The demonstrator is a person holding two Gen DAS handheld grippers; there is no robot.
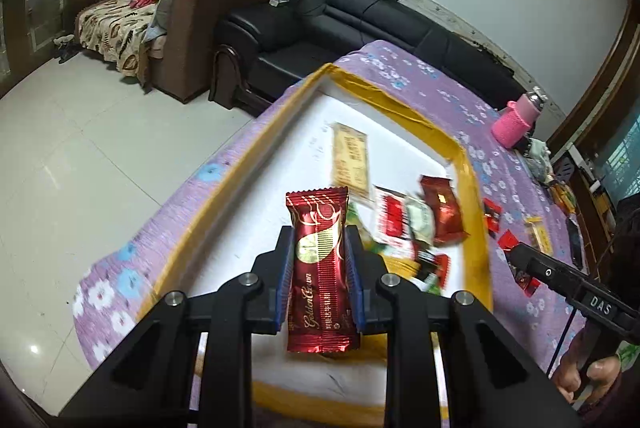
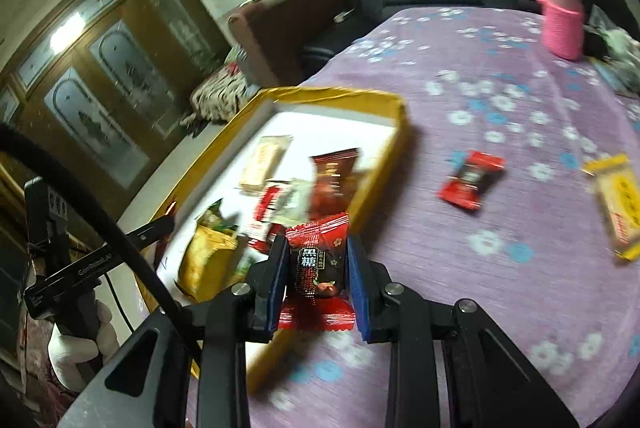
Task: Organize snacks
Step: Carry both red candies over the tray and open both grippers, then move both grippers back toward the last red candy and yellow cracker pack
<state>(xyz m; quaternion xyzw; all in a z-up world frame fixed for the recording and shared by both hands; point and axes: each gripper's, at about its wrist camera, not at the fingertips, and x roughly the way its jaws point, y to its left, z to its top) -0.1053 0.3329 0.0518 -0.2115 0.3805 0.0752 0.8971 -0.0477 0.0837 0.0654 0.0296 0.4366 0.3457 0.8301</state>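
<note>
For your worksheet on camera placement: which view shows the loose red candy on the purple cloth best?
The right wrist view: the red candy lies unobstructed on the cloth. The left wrist view shows only small red wrappers beyond the tray's rim.

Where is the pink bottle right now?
The pink bottle stands upright at the table's far right end on the purple floral cloth, near the black sofa, well beyond the yellow-rimmed tray.

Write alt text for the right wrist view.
The right gripper grips a red-and-black candy above the purple floral tablecloth, beside a yellow-rimmed tray holding several snacks. A red candy and a yellow packet lie loose on the cloth.
</note>
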